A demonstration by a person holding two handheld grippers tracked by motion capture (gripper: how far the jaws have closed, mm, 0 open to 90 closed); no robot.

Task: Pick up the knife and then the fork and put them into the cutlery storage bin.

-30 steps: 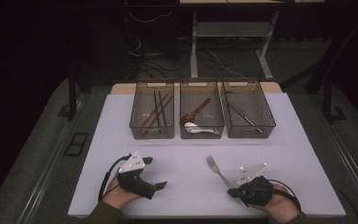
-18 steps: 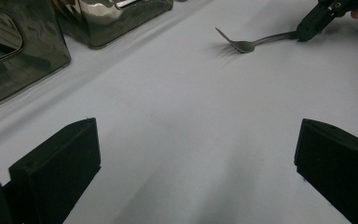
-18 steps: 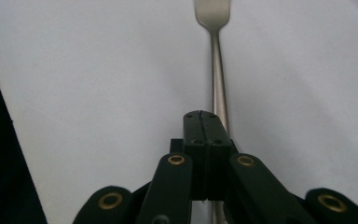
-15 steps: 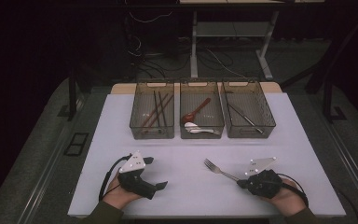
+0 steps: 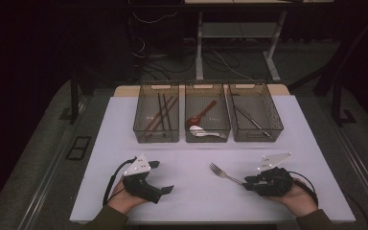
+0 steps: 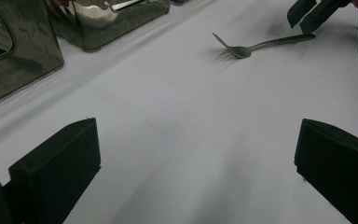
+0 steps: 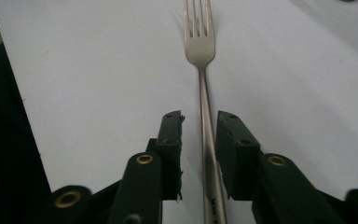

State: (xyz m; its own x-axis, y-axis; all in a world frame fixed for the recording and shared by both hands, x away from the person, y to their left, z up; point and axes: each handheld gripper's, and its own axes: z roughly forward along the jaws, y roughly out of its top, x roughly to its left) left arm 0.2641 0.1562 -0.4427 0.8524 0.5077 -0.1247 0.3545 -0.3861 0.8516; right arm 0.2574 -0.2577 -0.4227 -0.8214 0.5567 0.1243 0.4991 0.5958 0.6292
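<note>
**A:** What are we working with, and where is it?

**B:** A metal fork lying flat on the white desk, lower right of centre in the high view, tines pointing up and left toward the three clear bins at the back. Our right gripper sits over the handle end. Its jaws have just been opening and now stand a little apart, the handle running between them with a sliver of desk showing on each side, so we judge nothing is pinched.

**A:** And the other hand?

**B:** Our left gripper rests at the lower left, jaws spread wide and empty.

**A:** How will the fork handle?

**B:** We expect it to be light, rigid and slick: polished steel, thin, lying low against the desk. The flat stretch of handle behind the neck looks the best place to grip, squarely across its width so it does not swivel.

**A:** Its look?

**B:** Four straight tines, a narrow neck, a slim silver handle.
</note>
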